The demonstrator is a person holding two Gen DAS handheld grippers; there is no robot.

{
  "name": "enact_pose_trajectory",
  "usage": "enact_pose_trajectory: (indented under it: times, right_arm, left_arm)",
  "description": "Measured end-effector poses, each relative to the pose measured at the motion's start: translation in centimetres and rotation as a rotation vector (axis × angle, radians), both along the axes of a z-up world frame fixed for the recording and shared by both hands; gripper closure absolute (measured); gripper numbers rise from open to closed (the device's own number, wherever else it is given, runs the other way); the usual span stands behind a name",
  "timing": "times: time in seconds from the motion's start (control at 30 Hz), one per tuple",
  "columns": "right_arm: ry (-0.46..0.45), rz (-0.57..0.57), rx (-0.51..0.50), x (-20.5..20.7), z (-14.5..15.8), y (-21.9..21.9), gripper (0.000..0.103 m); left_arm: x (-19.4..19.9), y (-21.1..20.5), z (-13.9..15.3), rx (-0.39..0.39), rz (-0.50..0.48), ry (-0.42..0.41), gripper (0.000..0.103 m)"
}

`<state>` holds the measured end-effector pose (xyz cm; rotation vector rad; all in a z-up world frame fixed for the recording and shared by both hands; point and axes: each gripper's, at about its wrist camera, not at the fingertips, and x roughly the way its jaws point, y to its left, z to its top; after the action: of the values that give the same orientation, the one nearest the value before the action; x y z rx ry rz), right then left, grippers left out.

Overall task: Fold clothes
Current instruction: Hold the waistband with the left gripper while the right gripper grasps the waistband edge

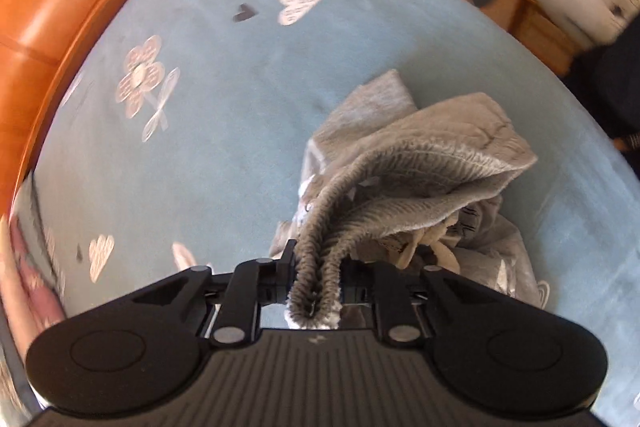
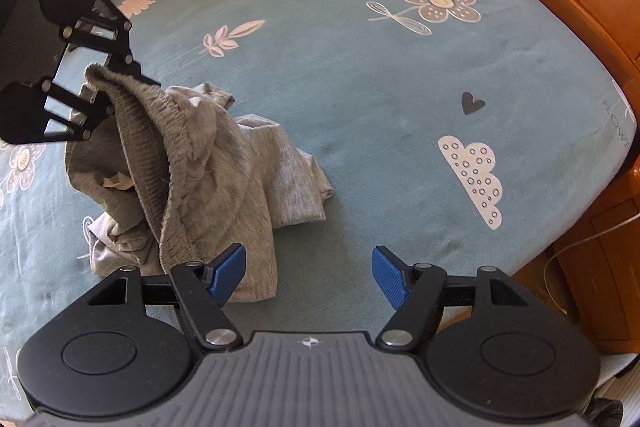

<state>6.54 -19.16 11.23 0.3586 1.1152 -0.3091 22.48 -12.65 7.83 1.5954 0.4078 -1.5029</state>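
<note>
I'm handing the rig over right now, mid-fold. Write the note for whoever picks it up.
Left gripper: shut on the ribbed waistband of the grey knit garment, lifting that edge off the bed.
Right gripper: open, empty, blue pads hovering by the garment's lower edge.
Garment: crumpled in a heap on the blue patterned bedsheet, the rest still lying on it.
Done: one edge gripped.
Left: probably grab a second point with the right gripper, spread it flat, then fold.
</note>
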Motion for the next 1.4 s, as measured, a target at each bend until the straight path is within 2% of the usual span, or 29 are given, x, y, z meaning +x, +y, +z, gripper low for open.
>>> enact_pose_trajectory:
  times: [0.07, 0.2, 0.3, 0.4, 0.53, 0.7, 0.8, 0.83, 0.87, 0.97, 1.03, 1.07, 1.1, 1.13, 1.2, 1.3, 1.4]
  right_arm:
    - [-0.064, 0.064, -0.033, 0.1, 0.0, 1.4, 0.029]
    - [-0.090, 0.188, -0.061, 1.9, -0.5, 4.3, 0.029]
    - [-0.131, 0.260, -0.086, 3.2, -0.6, 6.7, 0.029]
    - [-0.170, 0.369, -0.159, 3.9, -1.2, 9.5, 0.029]
    - [-0.126, 0.521, -0.323, 4.2, -3.8, 12.6, 0.029]
    - [-0.068, 0.661, -0.628, 4.8, -8.7, 15.4, 0.030]
    - [-0.027, 0.716, -0.801, 5.7, -11.2, 16.0, 0.038]
    - [-0.022, 0.720, -0.847, 5.9, -11.5, 16.0, 0.047]
    - [-0.040, 0.683, -0.843, 6.2, -10.7, 15.3, 0.051]
    - [-0.133, 0.455, -0.643, 6.5, -6.3, 10.9, 0.050]
    - [-0.130, 0.235, -0.427, 6.3, -4.6, 6.3, 0.049]
    - [-0.118, 0.159, -0.333, 6.3, -4.5, 4.3, 0.049]
    - [-0.109, 0.128, -0.308, 6.2, -4.8, 3.3, 0.049]
    - [-0.096, 0.135, -0.332, 6.2, -5.3, 2.9, 0.049]
    - [-0.075, 0.236, -0.432, 6.3, -6.3, 3.7, 0.049]
    - [-0.110, 0.478, -0.615, 5.5, -7.5, 6.5, 0.049]
    - [-0.132, 0.731, -0.812, 4.4, -10.1, 9.5, 0.049]
  left_arm:
    - [1.7, 0.7, 1.4, -0.060, 0.159, 0.016, 0.088]
    - [4.7, 2.3, 3.1, -0.125, 0.468, 0.068, 0.088]
    - [5.9, 2.2, 3.5, -0.138, 0.588, 0.114, 0.088]
    - [6.4, 0.9, 3.4, -0.152, 0.601, 0.124, 0.087]
    - [7.2, -1.7, 1.9, -0.176, 0.615, 0.122, 0.087]
    - [8.0, -3.5, 0.2, -0.180, 0.651, 0.159, 0.087]
    - [8.4, -3.3, -0.3, -0.169, 0.670, 0.171, 0.087]
    - [8.5, -3.1, -0.4, -0.165, 0.672, 0.171, 0.087]
    - [8.6, -2.9, -0.5, -0.162, 0.677, 0.167, 0.087]
    - [9.3, -2.6, -0.8, -0.154, 0.713, 0.175, 0.087]
    - [9.7, -2.4, -1.0, -0.152, 0.736, 0.193, 0.087]
    - [9.8, -2.3, -1.0, -0.154, 0.741, 0.200, 0.087]
    - [9.9, -2.4, -1.1, -0.154, 0.746, 0.205, 0.087]
    - [9.9, -2.4, -1.2, -0.151, 0.749, 0.205, 0.087]
    - [9.8, -2.5, -1.2, -0.150, 0.745, 0.205, 0.087]
    - [9.7, -2.7, -1.2, -0.152, 0.727, 0.201, 0.087]
    - [10.2, -2.8, -1.5, -0.141, 0.740, 0.202, 0.086]
